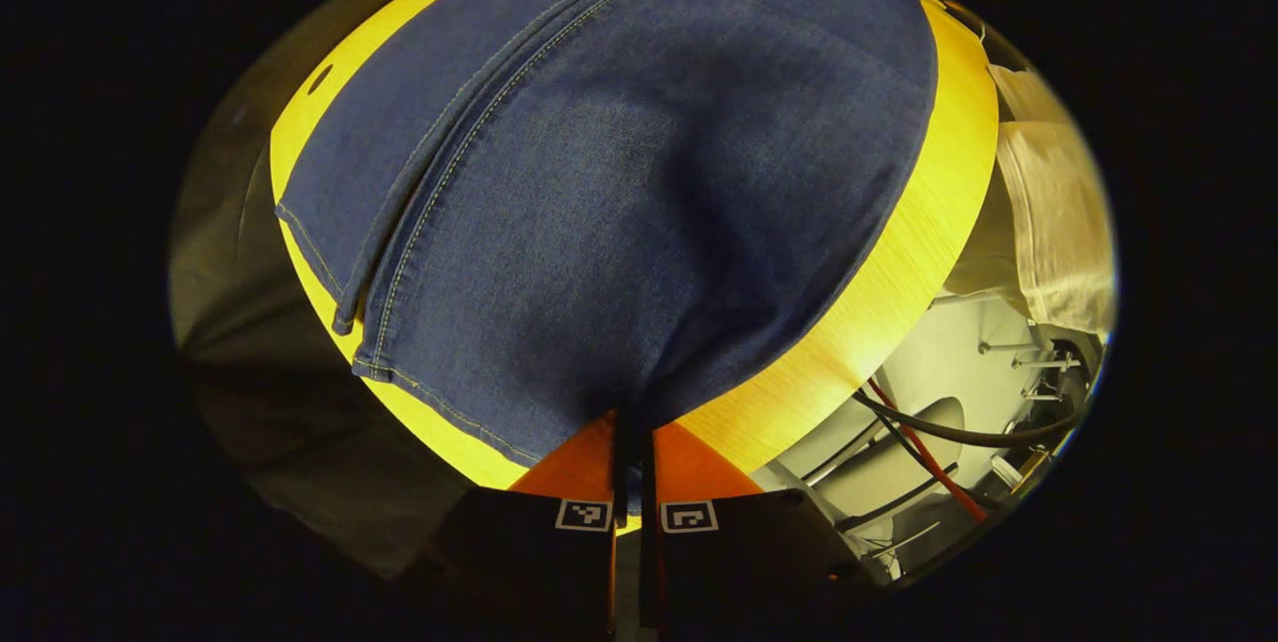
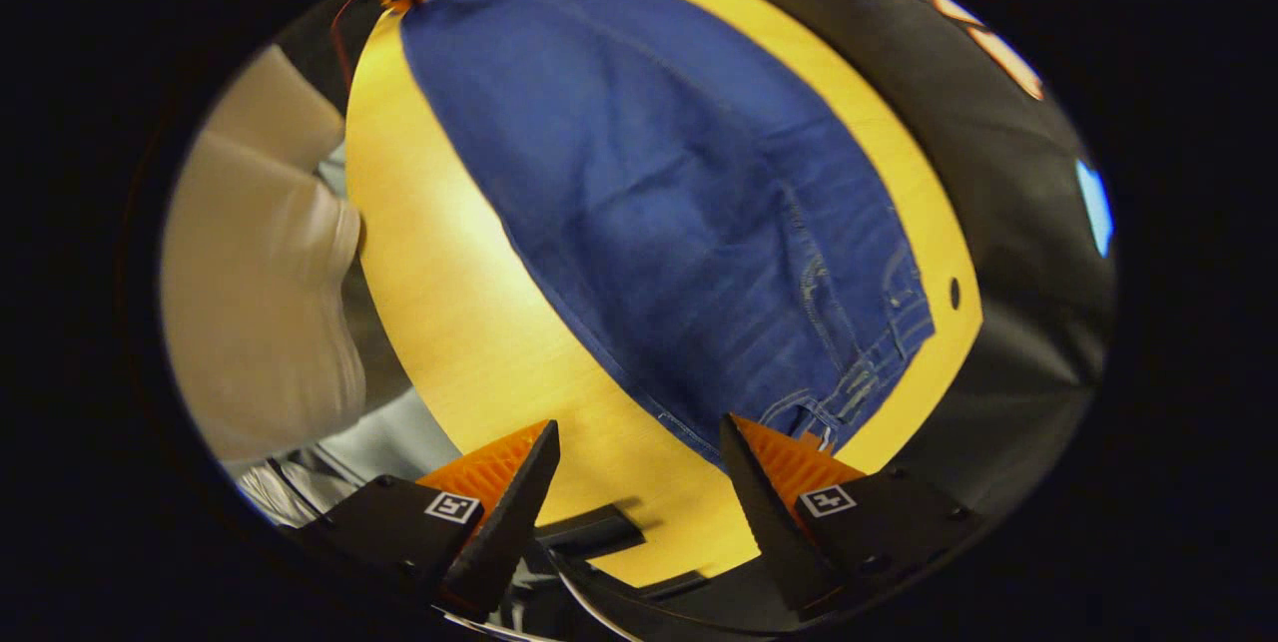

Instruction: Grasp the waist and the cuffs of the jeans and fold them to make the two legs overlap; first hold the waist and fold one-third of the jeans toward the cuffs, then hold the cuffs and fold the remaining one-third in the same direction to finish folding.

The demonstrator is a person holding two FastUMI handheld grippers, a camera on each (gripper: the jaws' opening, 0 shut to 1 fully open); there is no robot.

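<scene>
Yellow wooden table (image 2: 469,322) carries the blue jeans (image 2: 679,213), which lie flat along it and cover most of the top. Behind the table hangs the black cloth wall of the booth (image 2: 1008,223). In the right gripper view the waist (image 2: 859,362) with its belt loops and pocket seams is near me, close to a small hole (image 2: 954,294) in the table, and the legs run away to the far end. In the left gripper view the two cuffs (image 1: 349,303) lie one over the other near the table edge. My left gripper (image 1: 636,442) has its fingers pressed together on the denim edge, and the cloth pulls to a point there. My right gripper (image 2: 639,442) is wide open, holds nothing, and hovers just before the waist.
</scene>
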